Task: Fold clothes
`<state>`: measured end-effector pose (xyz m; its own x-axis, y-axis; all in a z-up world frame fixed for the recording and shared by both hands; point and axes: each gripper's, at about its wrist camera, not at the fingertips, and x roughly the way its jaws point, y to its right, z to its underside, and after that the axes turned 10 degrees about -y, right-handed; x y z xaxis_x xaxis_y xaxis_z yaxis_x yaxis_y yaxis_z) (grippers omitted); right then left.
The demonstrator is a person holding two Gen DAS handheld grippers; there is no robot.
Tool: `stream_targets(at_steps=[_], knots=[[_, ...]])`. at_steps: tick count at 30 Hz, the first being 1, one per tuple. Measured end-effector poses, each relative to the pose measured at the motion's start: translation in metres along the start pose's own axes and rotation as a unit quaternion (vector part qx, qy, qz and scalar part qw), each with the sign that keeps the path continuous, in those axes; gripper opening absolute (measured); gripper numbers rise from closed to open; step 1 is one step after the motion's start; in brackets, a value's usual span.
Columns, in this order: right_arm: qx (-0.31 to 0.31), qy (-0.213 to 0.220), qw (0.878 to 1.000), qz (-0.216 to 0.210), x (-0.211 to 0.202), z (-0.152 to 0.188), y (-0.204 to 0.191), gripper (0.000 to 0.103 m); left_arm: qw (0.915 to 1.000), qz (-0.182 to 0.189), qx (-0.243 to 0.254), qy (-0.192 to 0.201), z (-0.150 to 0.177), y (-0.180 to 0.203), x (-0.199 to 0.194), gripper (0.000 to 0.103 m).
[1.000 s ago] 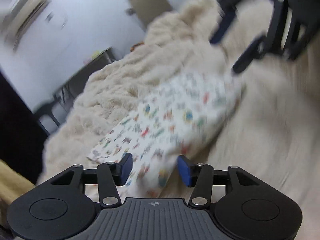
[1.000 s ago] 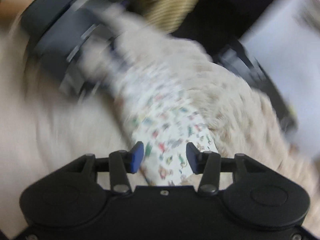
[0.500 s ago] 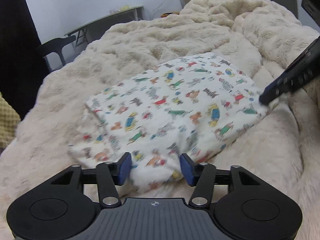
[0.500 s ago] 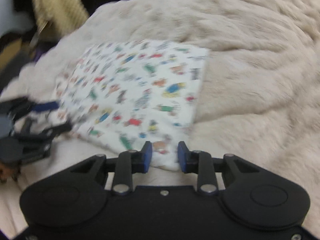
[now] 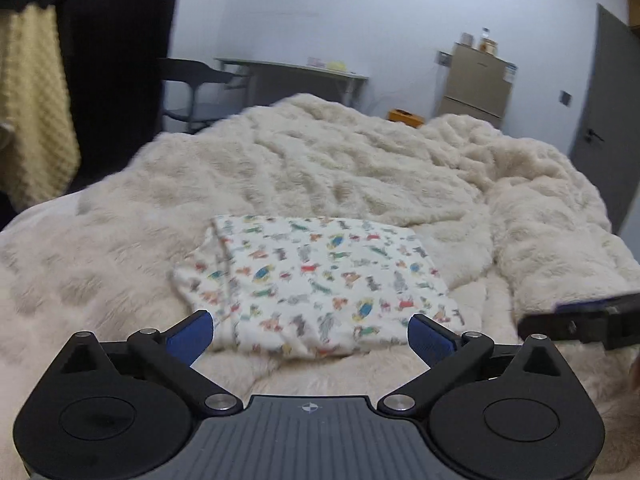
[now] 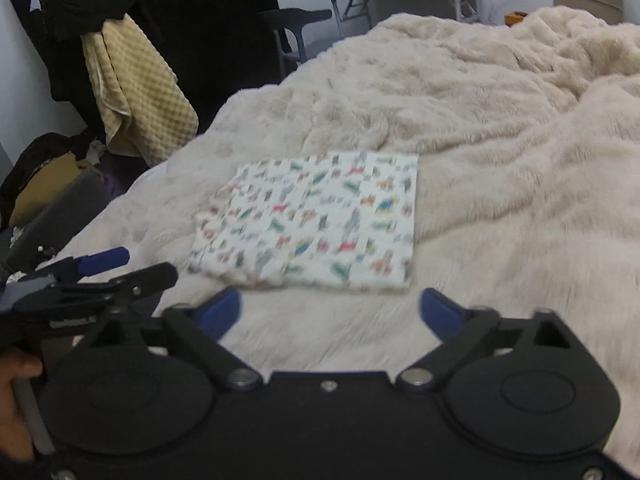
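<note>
Black linkage grippers, blue-padded fingers (image 5: 191, 334), silver pivot screws.

Soft, even indoor light, no glare or hard shadows. Fisheye bending curves the edges. Motion blur smears the white cartoon-printed folded cloth (image 6: 312, 224), worst at six o'clock.

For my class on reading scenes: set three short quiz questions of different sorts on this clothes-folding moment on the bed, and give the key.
1. True or false: the printed garment lies folded into a flat rectangle on the fluffy blanket.
2. Multiple choice: what is between the pads of the right gripper? A) the garment's corner B) a hanger C) nothing
3. Short answer: what stands by the far wall, beyond the bed, in the left wrist view?

Key
1. True.
2. C. Its jaws are opening, with only blanket in front of them; the left gripper is opening as well, clear of the cloth.
3. A grey table with a dark chair beside it.
</note>
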<state>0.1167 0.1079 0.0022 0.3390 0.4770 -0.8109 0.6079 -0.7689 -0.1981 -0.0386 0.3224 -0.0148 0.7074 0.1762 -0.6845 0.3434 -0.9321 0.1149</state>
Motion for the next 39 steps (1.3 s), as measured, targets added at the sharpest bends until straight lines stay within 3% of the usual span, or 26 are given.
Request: stream_targets(at_steps=[5, 13, 39], knots=[[-0.042, -0.018, 0.998, 0.046, 0.023, 0.013, -0.015, 0.103, 0.9988, -0.037, 0.011, -0.029, 0.010, 0.008, 0.011, 0.103], [-0.050, -0.009, 0.996, 0.070, 0.027, 0.017, -0.020, 0.103, 0.9984, -0.035, 0.002, -0.044, 0.016, 0.004, 0.021, 0.103], [-0.072, -0.008, 0.993, 0.092, 0.027, 0.020, -0.025, 0.103, 0.9978, -0.034, 0.021, -0.053, 0.021, 0.012, 0.026, 0.103]])
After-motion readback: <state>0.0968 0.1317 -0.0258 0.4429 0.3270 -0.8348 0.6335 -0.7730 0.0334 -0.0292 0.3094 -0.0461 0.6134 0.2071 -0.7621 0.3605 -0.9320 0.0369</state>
